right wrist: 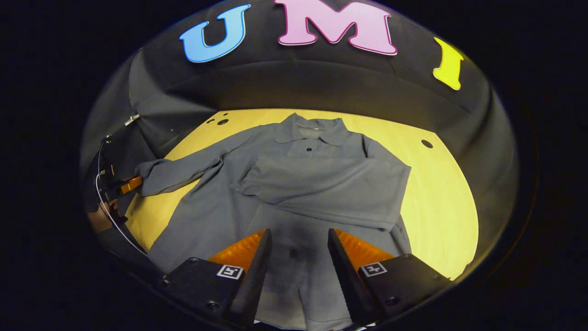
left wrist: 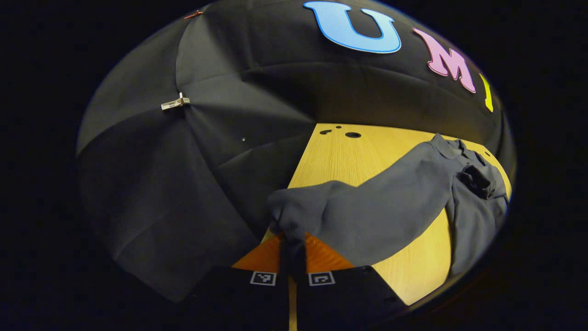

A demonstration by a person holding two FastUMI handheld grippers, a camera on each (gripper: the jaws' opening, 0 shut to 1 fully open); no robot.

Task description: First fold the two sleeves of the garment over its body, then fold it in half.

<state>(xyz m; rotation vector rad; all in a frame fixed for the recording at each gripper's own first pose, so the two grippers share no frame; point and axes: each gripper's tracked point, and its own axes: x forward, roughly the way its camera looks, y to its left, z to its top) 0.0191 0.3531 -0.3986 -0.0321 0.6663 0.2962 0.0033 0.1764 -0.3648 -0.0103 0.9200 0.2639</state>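
Garment lies flat on your yellow wooden table, collar toward the black cloth wall and hem toward you. In the right gripper view, one sleeve is already folded across the chest, its cuff end reaching toward the shirt's opposite side, while the other sleeve stretches straight out to the side over the bare table. Your left gripper sits at the end of that outstretched sleeve, and in the left gripper view the jaws are clenched on the cuff, with the dark fabric bunched up and pinched between them just above the table's edge; from there the sleeve runs away toward the collar and the body of the shirt. Your right gripper hovers over the lower front of the shirt, near the hem, with its jaws spread wide and nothing between them but the fabric lying below. A few small dark holes mark the table near the far corner, beside the cloth wall.
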